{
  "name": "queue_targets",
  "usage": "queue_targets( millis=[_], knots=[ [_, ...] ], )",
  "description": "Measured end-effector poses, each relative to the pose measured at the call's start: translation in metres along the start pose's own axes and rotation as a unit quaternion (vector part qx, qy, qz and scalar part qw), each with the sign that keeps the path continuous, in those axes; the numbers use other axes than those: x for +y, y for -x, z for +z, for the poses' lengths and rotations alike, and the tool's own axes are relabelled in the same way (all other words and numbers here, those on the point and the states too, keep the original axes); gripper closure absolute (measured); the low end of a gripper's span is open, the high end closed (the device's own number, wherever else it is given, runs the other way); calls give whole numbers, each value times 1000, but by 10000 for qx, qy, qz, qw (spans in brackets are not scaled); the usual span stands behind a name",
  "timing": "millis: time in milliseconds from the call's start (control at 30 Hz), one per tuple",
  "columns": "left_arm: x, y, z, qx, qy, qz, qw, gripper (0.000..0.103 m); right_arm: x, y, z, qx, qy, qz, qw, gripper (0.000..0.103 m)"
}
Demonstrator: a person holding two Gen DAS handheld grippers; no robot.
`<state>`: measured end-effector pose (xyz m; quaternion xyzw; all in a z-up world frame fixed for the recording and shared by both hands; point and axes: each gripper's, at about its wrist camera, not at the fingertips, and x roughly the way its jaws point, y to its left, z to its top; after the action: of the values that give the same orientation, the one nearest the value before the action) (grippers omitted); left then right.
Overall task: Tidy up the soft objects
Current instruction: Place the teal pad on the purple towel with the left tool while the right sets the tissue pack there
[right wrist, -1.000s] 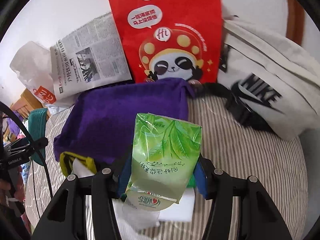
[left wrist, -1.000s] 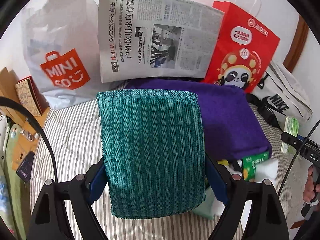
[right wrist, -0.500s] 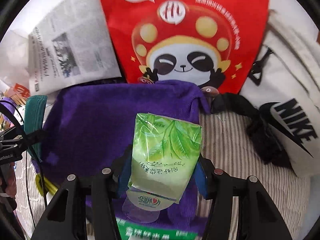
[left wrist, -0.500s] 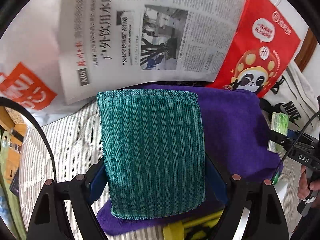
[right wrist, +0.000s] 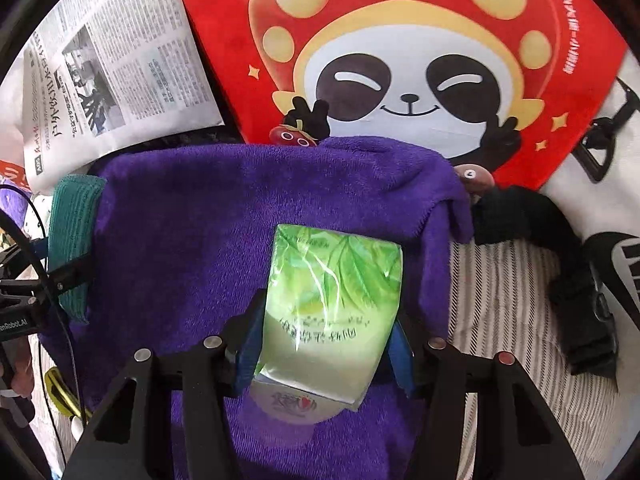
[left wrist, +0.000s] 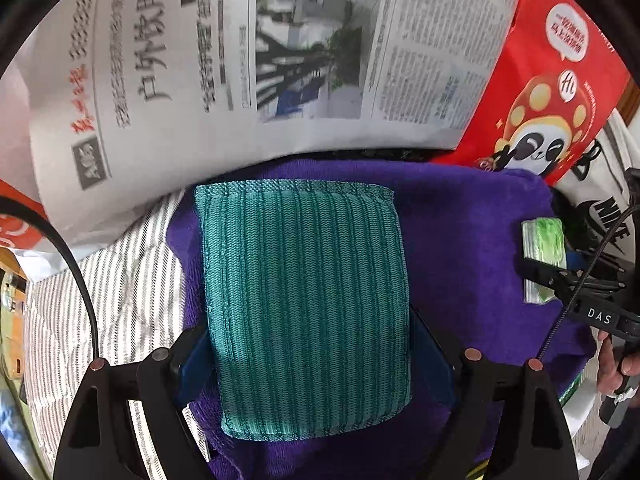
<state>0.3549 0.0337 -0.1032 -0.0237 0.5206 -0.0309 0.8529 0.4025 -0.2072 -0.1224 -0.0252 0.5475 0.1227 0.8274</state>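
Left gripper [left wrist: 306, 364] jaws pinching teal cloth [left wrist: 304, 304]; right gripper [right wrist: 324, 354] jaws pinching green tissue pack [right wrist: 332, 300], both above purple towel [right wrist: 224, 220]

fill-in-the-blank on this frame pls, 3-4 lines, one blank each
1. The left gripper is shut on a ____ ribbed cloth.
2. The right gripper is shut on a green ____ pack.
3. Both held items hang over a ____ towel.
4. The animal printed on the red bag is a ____.

Missing words: teal; tissue; purple; panda
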Motion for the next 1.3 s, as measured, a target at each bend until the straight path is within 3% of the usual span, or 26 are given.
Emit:
queue_targets(
  millis=[300, 433, 600, 967, 1067, 1300],
  knots=[
    [-31, -25, 8, 152, -268, 248, 9992, 17, 7, -5, -4, -86, 184, -186, 9996, 47],
    [-49, -41, 11, 259, -470, 543, 9971, 17, 7, -3, -9, -117, 197, -116, 9997, 47],
    [-59, -45, 12, 303, -501, 532, 9969, 15, 7, -3, -12, -155, 324, -124, 9993, 46],
    [-61, -45, -3, 424, -745, 587, 9946, 14, 19, 5, -25, -227, 446, -125, 9987, 30],
    [-65, -40, -6, 445, -831, 683, 9932, 14, 24, 11, -26, -299, 478, -280, 9980, 16],
    [-70, -25, -12, 322, -680, 623, 9952, 12, 29, 39, -41, -528, 377, -332, 9973, 14]
  ],
)
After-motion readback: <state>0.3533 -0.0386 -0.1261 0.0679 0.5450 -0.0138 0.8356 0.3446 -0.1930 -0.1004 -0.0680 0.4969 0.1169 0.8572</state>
